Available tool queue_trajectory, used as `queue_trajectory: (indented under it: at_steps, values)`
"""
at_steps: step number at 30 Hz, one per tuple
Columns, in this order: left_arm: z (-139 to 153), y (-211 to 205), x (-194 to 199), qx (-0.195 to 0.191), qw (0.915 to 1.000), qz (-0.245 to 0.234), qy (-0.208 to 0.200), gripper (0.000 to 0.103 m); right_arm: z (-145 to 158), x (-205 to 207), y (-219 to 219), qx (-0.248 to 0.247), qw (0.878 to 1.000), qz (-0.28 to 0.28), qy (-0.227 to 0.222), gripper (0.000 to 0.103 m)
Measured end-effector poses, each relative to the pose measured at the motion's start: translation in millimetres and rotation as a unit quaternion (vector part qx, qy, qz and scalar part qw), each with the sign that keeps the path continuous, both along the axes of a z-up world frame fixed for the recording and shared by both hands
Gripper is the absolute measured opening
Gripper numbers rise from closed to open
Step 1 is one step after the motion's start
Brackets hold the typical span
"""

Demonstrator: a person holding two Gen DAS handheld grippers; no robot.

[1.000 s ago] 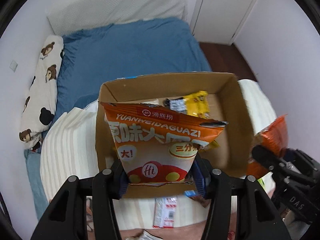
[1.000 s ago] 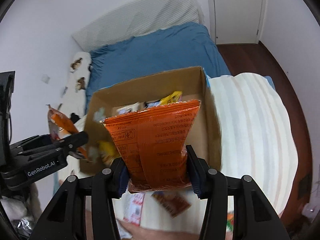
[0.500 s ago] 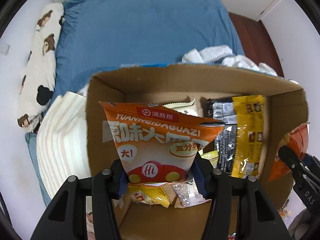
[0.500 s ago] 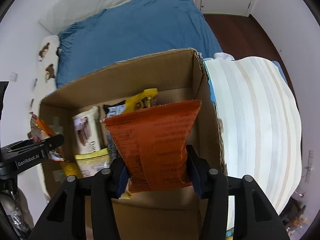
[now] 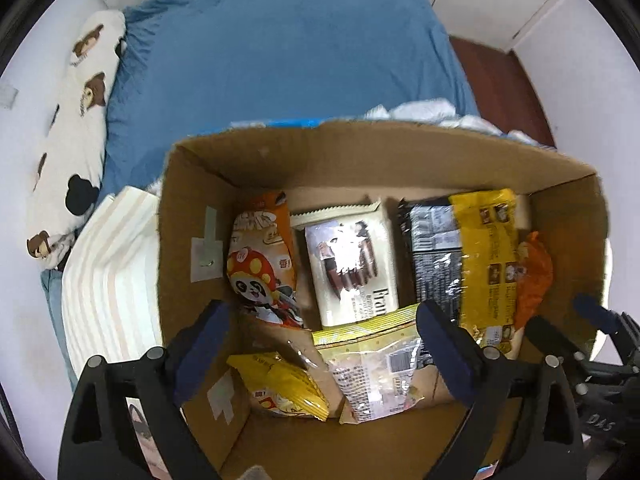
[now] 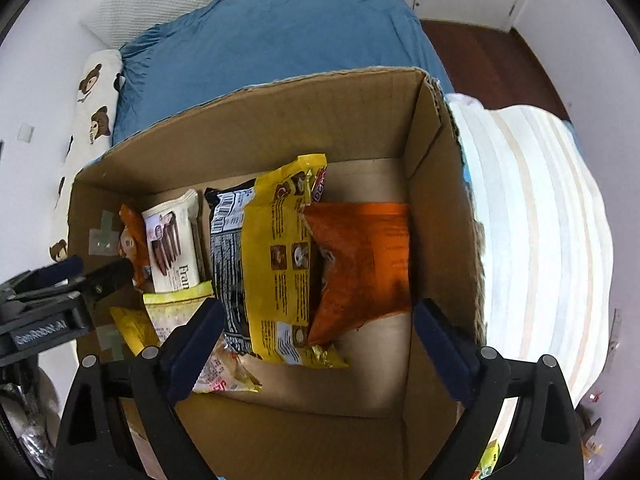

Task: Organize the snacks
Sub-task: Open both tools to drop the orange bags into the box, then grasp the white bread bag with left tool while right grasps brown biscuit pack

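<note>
Both claws open wide over the cardboard box (image 5: 360, 152) on the bed, nothing between their pads; the left claw (image 5: 320, 344) above a panda-print orange bag (image 5: 262, 264) and a white "Fran" pack (image 5: 352, 264). Only the right claw (image 6: 316, 340) view shows a plain orange bag (image 6: 360, 264) beside a yellow-and-black pack (image 6: 276, 256); "GenRobot.AI" marks the other claw.

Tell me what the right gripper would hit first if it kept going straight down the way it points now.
Most likely the orange bag lying in the box. It sits under the gap of the right gripper, whose fingers are opening with nothing between them. The yellow bag overlaps that gap on the left; depth is unclear.
</note>
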State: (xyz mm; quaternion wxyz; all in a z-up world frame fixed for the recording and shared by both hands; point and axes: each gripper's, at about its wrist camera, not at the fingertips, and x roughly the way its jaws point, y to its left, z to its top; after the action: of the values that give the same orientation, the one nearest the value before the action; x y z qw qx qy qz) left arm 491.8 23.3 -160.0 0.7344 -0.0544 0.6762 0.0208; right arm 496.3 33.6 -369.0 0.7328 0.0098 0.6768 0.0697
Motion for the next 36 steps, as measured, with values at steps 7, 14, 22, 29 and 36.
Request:
queue_trajectory:
  at_steps: [7,14,22,29,36]
  values:
    - [37,-6,-43,-0.005,0.9972,0.004,-0.074,0.095,21,-34,-3,-0.002,0.999,0.008,-0.043,0.097]
    - [68,-9,-96,0.005,0.9917,0.009,-0.128,0.095,49,-79,-6,-0.001,0.996,0.01,-0.089,0.097]
    - [96,-9,-151,0.013,0.9841,0.02,-0.176,0.095,92,-130,-8,-0.006,0.988,0.013,-0.153,0.1]
    - [121,-11,-194,0.017,0.9758,0.031,-0.216,0.095,128,-174,-12,0.003,0.981,0.016,-0.193,0.1]
    - [136,-15,-230,0.011,0.971,0.039,-0.236,0.095,148,-214,-14,0.025,0.978,0.017,-0.207,0.1]
